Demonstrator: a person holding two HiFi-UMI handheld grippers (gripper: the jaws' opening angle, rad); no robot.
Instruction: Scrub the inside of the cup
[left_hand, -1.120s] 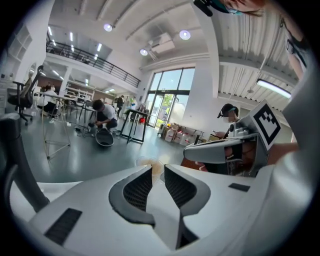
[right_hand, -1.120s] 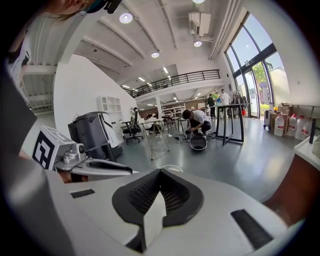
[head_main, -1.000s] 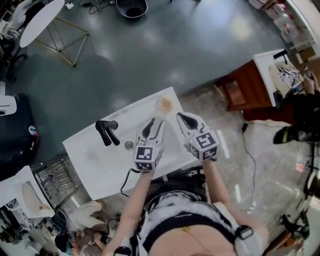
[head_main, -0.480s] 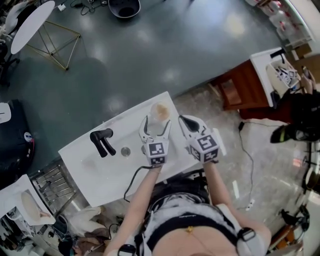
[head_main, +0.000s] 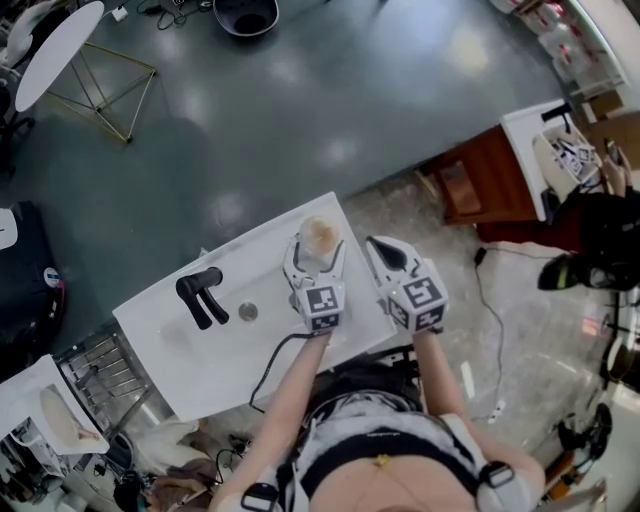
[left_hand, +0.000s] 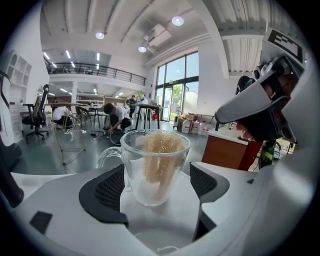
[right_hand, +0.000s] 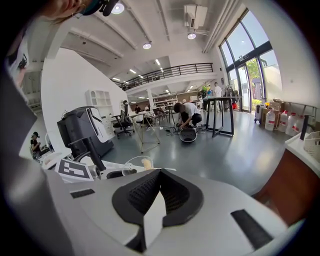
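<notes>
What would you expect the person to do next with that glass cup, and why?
Probably close the left gripper on the cup: it stands between the open pads, untouched, with the scrubber inside; the right gripper is shut and empty.

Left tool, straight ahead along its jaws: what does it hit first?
The glass cup, standing on the white counter right between the open jaws of the left tool. The pads look clear of it.

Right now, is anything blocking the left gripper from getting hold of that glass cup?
Nothing visible does. The glass cup stands on the white counter right between the left gripper's open jaws, with only a tan scrubber standing inside it. The right gripper, shut and empty, is off to the side.
</notes>
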